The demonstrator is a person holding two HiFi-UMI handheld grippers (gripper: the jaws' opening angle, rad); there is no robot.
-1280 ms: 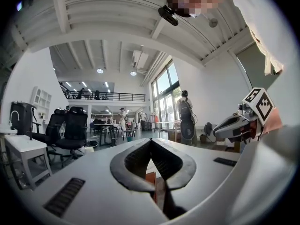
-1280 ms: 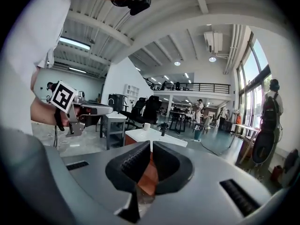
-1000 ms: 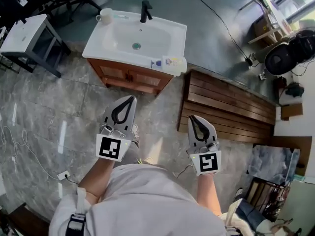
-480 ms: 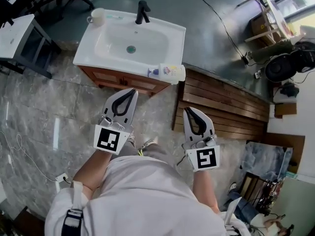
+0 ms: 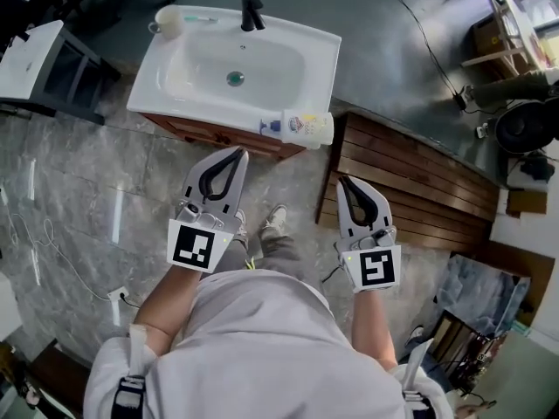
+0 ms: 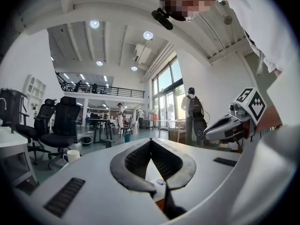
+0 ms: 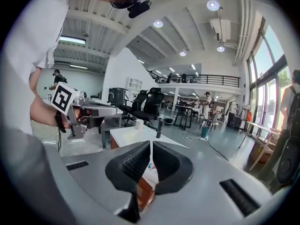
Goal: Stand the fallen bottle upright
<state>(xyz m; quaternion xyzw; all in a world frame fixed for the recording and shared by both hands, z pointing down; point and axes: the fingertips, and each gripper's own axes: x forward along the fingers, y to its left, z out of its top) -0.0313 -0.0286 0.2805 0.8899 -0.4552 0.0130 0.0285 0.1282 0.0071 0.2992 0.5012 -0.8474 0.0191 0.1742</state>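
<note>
Nearer the counter (image 5: 316, 68) now, we held left tongs (image 5: 238, 154) and right tongs (image 5: 343, 182) pressed together, empty, the bottle (image 5: 301, 127) lying along its front-right edge ahead.

**Left jaws meet at the tips**

Your left gripper (image 6: 151, 142) has its jaws closed tip to tip. Through the loop behind the tips you see a white surface with a small coloured mark (image 6: 161, 182). Your right gripper (image 6: 209, 132) reaches in from the right. A white mug (image 6: 72, 156) stands at the left, near black office chairs (image 6: 61, 121).
</note>
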